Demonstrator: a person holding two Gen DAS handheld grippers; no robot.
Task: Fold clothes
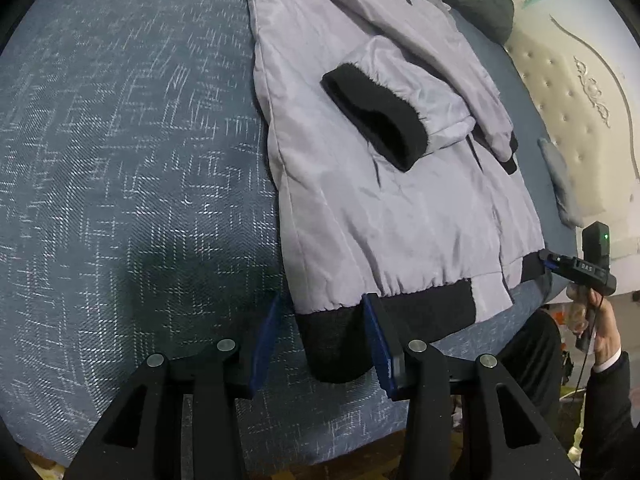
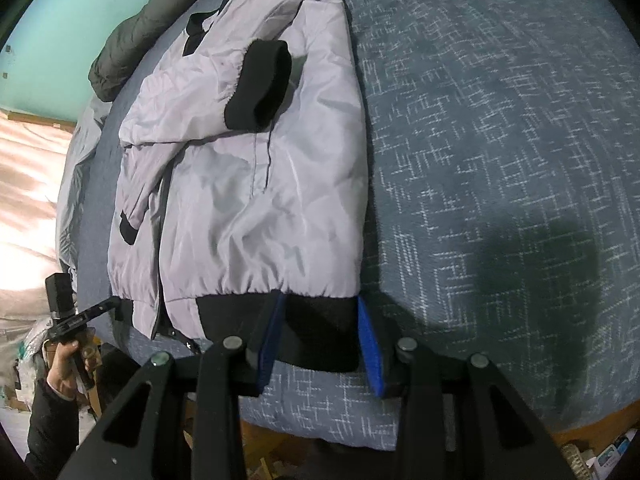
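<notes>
- Bare bed cover (image 1: 120,160) is lying open left of the left hand-held gripper (image 1: 320,332).
- Grey jacket (image 1: 380,200) is spreading ahead, its folded sleeve (image 1: 376,116) bulging upward.

Both tools share one build. The left gripper (image 1: 320,312) has matte black angular linkage arms with triangular cut-outs, round silver pivot screws at each joint, and flat blue pads (image 1: 264,340) on its fingers. The right gripper (image 2: 320,316) matches it, its pads (image 2: 370,344) a brighter blue. Beside the left gripper, the person's right hand (image 1: 600,328) emerges from a black sleeve (image 1: 612,408) over a white cuff (image 1: 606,361), near a thin black cable (image 1: 585,364) and a black box with a green light (image 1: 596,242).
</notes>
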